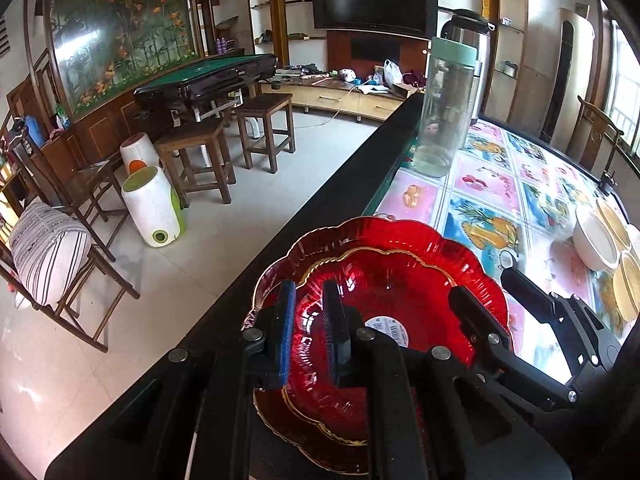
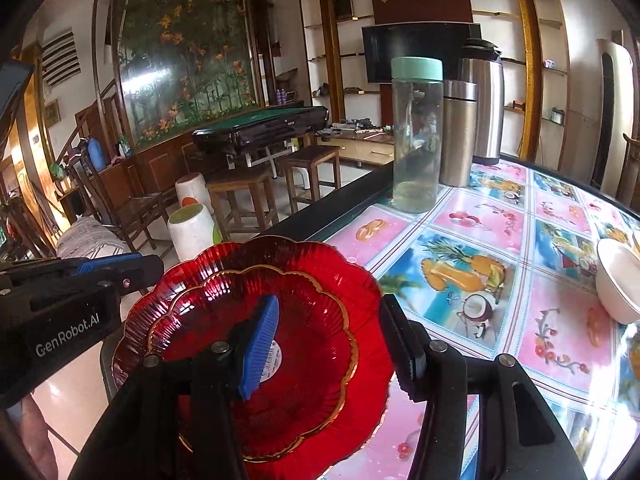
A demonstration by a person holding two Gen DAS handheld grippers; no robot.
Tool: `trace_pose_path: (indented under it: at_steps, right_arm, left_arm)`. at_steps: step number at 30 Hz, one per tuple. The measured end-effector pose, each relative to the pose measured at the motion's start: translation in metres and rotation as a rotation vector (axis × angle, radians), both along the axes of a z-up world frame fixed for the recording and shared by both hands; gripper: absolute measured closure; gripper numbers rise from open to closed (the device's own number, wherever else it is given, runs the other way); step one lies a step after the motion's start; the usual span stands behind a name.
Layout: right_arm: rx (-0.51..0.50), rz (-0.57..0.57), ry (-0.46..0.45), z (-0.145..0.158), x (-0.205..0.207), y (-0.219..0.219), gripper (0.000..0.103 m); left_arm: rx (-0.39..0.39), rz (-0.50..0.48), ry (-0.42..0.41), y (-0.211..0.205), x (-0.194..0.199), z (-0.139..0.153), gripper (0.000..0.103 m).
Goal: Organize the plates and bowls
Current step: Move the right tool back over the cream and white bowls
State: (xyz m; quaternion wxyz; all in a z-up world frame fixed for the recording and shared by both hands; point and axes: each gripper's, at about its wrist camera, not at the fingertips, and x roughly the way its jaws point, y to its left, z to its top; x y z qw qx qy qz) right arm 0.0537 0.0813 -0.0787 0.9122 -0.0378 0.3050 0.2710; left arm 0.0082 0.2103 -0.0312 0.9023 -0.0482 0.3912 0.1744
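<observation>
Two red glass plates with gold scalloped rims lie stacked near the table's left edge, the smaller plate [image 1: 400,292] [image 2: 312,340] inside the larger plate [image 1: 460,248] [image 2: 320,256]. My left gripper [image 1: 310,286] [image 2: 158,270] is at their left side, its fingers close together with the smaller plate's sloped rim in the narrow gap. My right gripper [image 2: 331,300] [image 1: 480,284] stands wide open across the right rim, one finger over the plate's middle and the other outside the rim. A white bowl [image 1: 596,244] [image 2: 616,280] sits far right.
The fruit-print tablecloth [image 2: 560,340] covers the table, and a black border [image 1: 340,184] runs along its left edge above the floor. A clear bottle [image 2: 416,136], a steel flask [image 2: 458,132] and a steel kettle [image 2: 482,100] stand at the back. Pale wooden dishes [image 1: 628,284] lie beside the bowl.
</observation>
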Motion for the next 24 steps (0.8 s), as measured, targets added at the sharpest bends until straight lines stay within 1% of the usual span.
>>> trace_pose_path:
  at_steps: [6,10,15,20,24]
  right_arm:
    - [0.01,-0.023,-0.012,0.004,-0.001,-0.015,0.049]
    - [0.027,-0.056,-0.022,0.009,-0.001,-0.039,0.049]
    - [0.051,-0.137,-0.054,0.017,-0.006,-0.085,0.046]
    - [0.06,-0.234,-0.104,0.026,-0.013,-0.139,0.044]
    - [0.07,-0.308,-0.127,0.031,-0.015,-0.18,0.043]
  left_arm:
    - [0.019,-0.024,-0.001,-0.017,0.005,0.005,0.092]
    - [0.04,-0.052,-0.004,-0.036,0.01,0.008,0.092]
    - [0.07,-0.104,-0.015,-0.069,0.016,0.016,0.092]
    - [0.085,-0.181,-0.03,-0.112,0.021,0.022,0.092]
    - [0.102,-0.245,-0.039,-0.148,0.026,0.027,0.092]
